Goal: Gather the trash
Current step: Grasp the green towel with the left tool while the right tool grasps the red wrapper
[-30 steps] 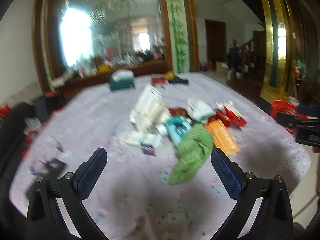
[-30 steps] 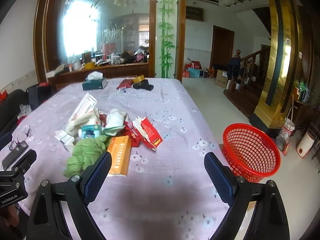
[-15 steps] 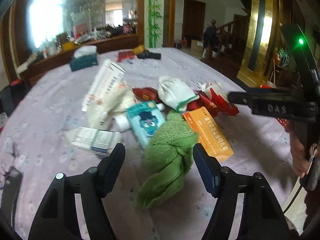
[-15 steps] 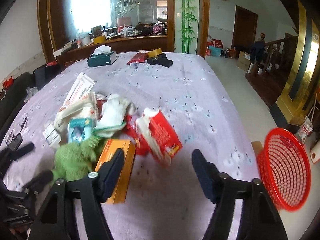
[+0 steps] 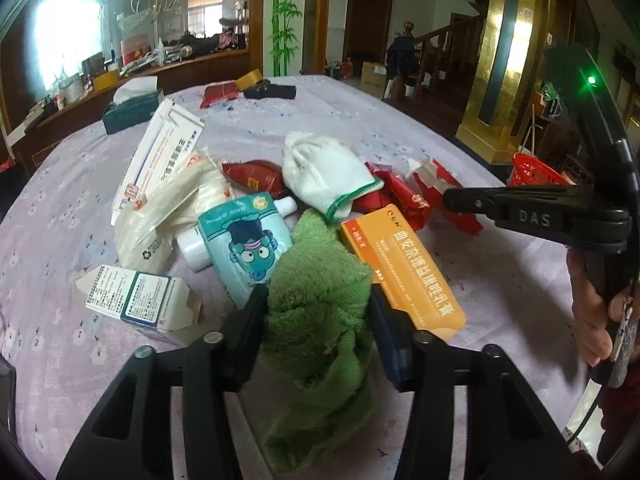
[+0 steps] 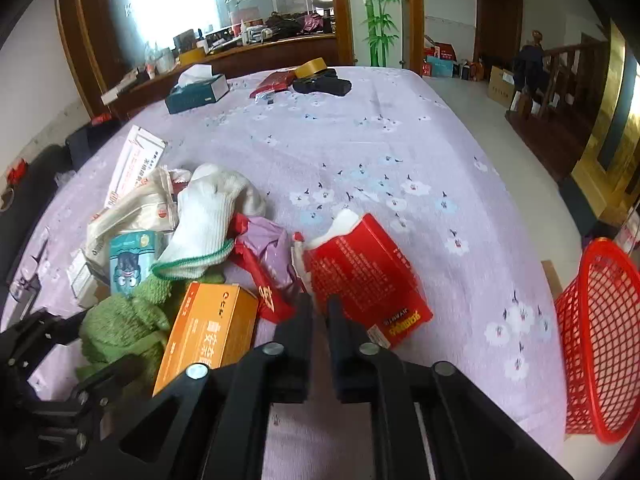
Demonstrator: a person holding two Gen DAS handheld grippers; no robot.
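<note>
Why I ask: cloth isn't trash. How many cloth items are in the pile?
2: green towel at the pile's near edge, white glove behind it. More may hide beneath.

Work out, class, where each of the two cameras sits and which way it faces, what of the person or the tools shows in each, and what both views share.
Left wrist: sits on the left gripper, facing forward and down at the green towel between its closing jaws; the right gripper and a hand show at right.
Right wrist: sits on the right gripper, shut on the red carton; the left gripper shows lower left.
Shared: towel, orange box, white sock, red basket.
</note>
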